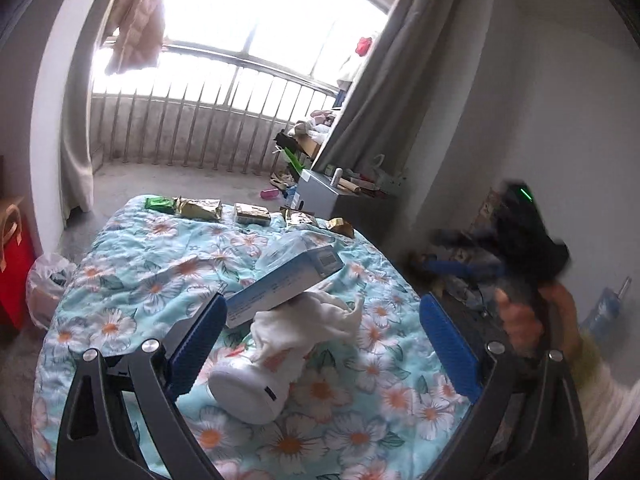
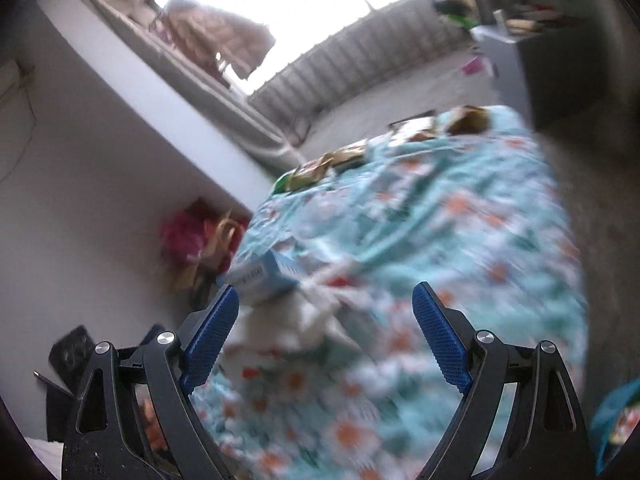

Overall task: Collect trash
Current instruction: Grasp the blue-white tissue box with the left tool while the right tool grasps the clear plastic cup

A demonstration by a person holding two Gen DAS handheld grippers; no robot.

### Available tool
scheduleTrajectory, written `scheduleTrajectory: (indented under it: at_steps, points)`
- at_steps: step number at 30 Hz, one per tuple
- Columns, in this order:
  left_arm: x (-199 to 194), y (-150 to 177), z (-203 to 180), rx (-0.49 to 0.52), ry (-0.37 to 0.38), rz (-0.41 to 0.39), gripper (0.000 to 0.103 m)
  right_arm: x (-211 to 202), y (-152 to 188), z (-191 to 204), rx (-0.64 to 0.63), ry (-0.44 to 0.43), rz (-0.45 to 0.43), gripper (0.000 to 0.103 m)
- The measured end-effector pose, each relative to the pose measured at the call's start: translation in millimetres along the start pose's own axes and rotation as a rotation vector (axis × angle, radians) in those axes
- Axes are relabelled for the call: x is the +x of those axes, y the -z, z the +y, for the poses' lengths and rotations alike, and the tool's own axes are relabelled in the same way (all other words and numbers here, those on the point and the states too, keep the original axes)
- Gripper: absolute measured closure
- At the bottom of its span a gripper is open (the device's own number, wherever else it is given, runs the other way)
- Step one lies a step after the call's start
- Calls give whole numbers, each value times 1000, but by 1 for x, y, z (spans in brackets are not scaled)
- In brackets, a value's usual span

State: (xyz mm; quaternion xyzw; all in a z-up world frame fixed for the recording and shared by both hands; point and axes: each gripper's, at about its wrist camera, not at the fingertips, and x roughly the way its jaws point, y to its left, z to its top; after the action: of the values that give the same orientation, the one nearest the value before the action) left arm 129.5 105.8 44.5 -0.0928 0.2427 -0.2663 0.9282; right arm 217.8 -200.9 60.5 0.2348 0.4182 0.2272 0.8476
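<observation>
A floral blue quilt (image 1: 152, 280) covers the bed. On it lie a light blue carton (image 1: 288, 280), a white cloth (image 1: 316, 320) draped over a white round device (image 1: 248, 392), and gold and green snack wrappers (image 1: 200, 208) along the far edge. My left gripper (image 1: 324, 316) is open above the carton and cloth. My right gripper (image 2: 326, 300) is open and empty over the quilt (image 2: 440, 220); its view is blurred, with the carton (image 2: 260, 276) just beyond its left finger. It also shows blurred at the right of the left wrist view (image 1: 520, 248).
A clear trash bag (image 1: 48, 284) sits on the floor left of the bed, beside a red box (image 1: 14, 272). A grey cabinet (image 1: 324, 196) with clutter stands at the bed's far right corner. A railed window and curtains lie beyond.
</observation>
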Motion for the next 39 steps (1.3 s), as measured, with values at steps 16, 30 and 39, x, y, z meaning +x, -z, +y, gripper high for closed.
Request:
scheduleTrajectory:
  at_steps: [16, 30, 39]
  points:
    - [88, -9, -33, 406, -110, 70, 12, 159, -63, 0, -122, 90, 362, 17]
    - [122, -1, -17, 437, -153, 163, 46, 210, -63, 1, -204, 87, 472, 17]
    - [127, -3, -13, 461, -172, 171, 57, 209, -64, -1, -184, 55, 434, 31]
